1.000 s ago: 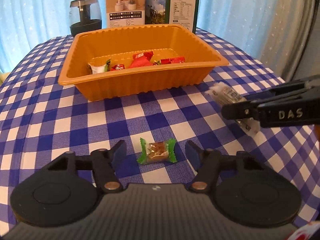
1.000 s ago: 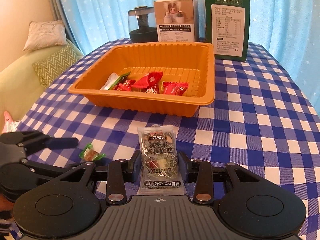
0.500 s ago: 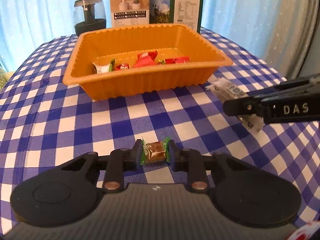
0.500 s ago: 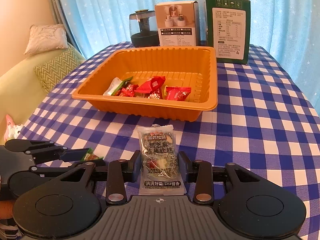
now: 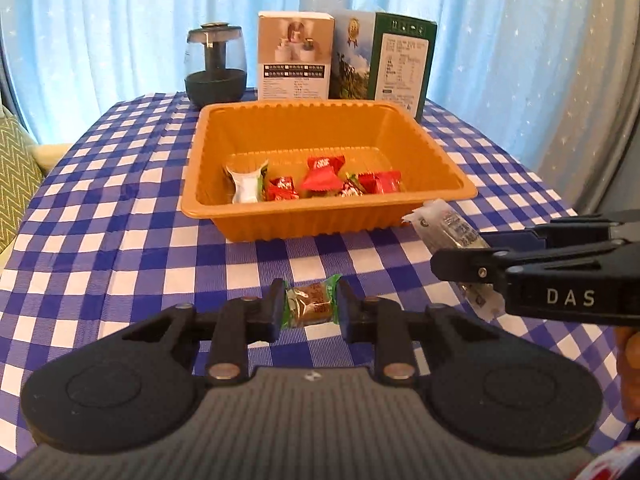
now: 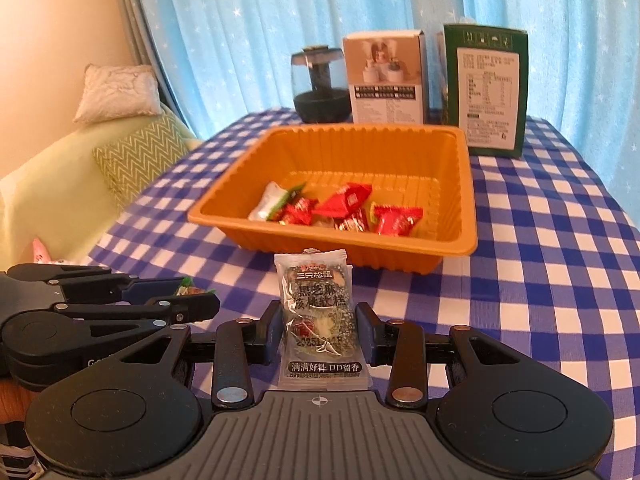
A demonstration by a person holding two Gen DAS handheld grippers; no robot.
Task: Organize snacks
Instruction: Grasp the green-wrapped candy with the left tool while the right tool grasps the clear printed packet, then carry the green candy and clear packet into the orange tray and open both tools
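My left gripper (image 5: 311, 307) is shut on a small brown candy in a green wrapper (image 5: 311, 305), held a little above the checked tablecloth. My right gripper (image 6: 319, 326) is shut on a clear packet of dark sesame cake (image 6: 320, 316), which stands upright between its pads. An orange tray (image 5: 328, 216) sits just beyond both, holding several red-wrapped candies (image 5: 322, 174) and a white-and-green packet (image 5: 246, 182). From the left wrist view the right gripper (image 5: 460, 256) shows at the right with its packet (image 5: 444, 226); the left gripper (image 6: 188, 298) shows at the left of the right wrist view.
A dark glass jar (image 5: 215, 66), a white box (image 5: 295, 54) and a green box (image 5: 400, 62) stand behind the tray at the table's far edge. A green sofa with cushions (image 6: 116, 92) lies left of the table. Blue curtains hang behind.
The left gripper closed on the green-wrapped candy and lifted it off the cloth. The right gripper rose slightly with its packet, toward the tray.
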